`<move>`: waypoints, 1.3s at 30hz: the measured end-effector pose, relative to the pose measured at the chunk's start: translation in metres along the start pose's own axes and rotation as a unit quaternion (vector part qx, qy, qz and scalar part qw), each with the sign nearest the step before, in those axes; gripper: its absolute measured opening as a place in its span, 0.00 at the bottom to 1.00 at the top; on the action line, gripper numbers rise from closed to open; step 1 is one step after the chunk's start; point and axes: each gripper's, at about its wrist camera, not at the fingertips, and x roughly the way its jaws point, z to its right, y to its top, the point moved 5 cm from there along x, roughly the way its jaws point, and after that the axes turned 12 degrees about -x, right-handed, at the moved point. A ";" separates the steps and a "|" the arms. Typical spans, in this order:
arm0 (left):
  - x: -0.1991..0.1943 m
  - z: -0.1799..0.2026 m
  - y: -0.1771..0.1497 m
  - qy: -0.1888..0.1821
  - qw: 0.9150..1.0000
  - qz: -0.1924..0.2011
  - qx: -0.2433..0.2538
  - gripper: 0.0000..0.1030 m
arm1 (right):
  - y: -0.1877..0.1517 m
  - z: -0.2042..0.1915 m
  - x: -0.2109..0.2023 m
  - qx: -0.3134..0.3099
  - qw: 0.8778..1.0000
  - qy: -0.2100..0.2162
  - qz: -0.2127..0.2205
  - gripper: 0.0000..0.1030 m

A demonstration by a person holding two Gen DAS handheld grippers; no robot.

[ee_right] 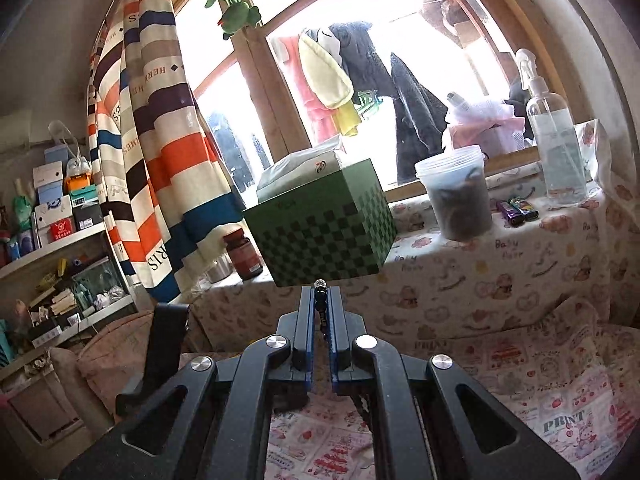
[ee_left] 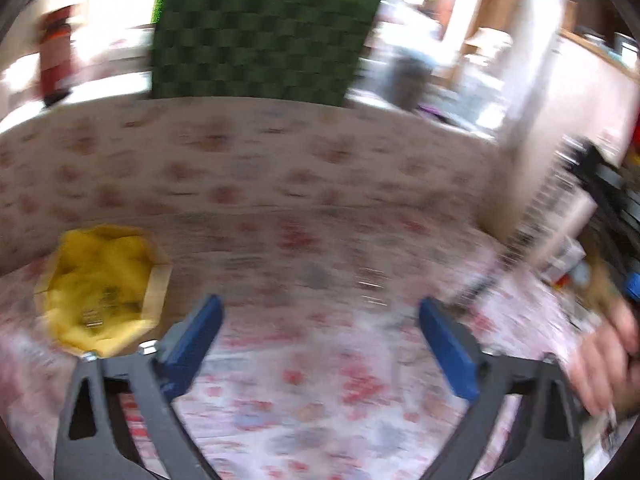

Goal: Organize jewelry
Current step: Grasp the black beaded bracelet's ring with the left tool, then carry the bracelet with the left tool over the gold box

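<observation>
In the blurred left wrist view, my left gripper (ee_left: 320, 320) is open and empty above the patterned cloth. A box lined with yellow fabric (ee_left: 100, 288) sits at the left, with small metallic jewelry pieces in it. A few small shiny pieces (ee_left: 370, 284) lie on the cloth ahead of the fingers. In the right wrist view, my right gripper (ee_right: 320, 292) is shut on a dark beaded piece of jewelry (ee_right: 320, 298), held up in the air in front of a green checkered box (ee_right: 320, 236).
The green checkered box (ee_left: 260, 36) stands on the sill behind the cloth. A plastic tub (ee_right: 456, 192), a spray bottle (ee_right: 556, 136), lighters (ee_right: 516, 208) and a brown jar (ee_right: 242, 252) line the sill. A striped curtain (ee_right: 148, 128) and shelves (ee_right: 52, 240) are at the left.
</observation>
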 end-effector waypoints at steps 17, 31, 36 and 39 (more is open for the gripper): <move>0.032 0.040 -0.029 -0.025 0.995 -0.049 0.085 0.50 | 0.002 -0.004 -0.004 0.003 1.000 0.016 0.003 0.06; 0.024 0.051 -0.031 -0.066 0.994 -0.034 0.081 0.05 | -0.006 0.021 0.007 0.011 0.996 -0.081 -0.025 0.06; -0.001 0.048 -0.016 -0.080 0.995 0.012 0.064 0.05 | -0.020 0.043 0.024 0.039 0.993 -0.089 -0.060 0.06; -0.018 0.043 -0.005 -0.094 0.994 0.045 0.042 0.05 | -0.029 0.046 0.034 0.050 0.993 -0.072 -0.082 0.06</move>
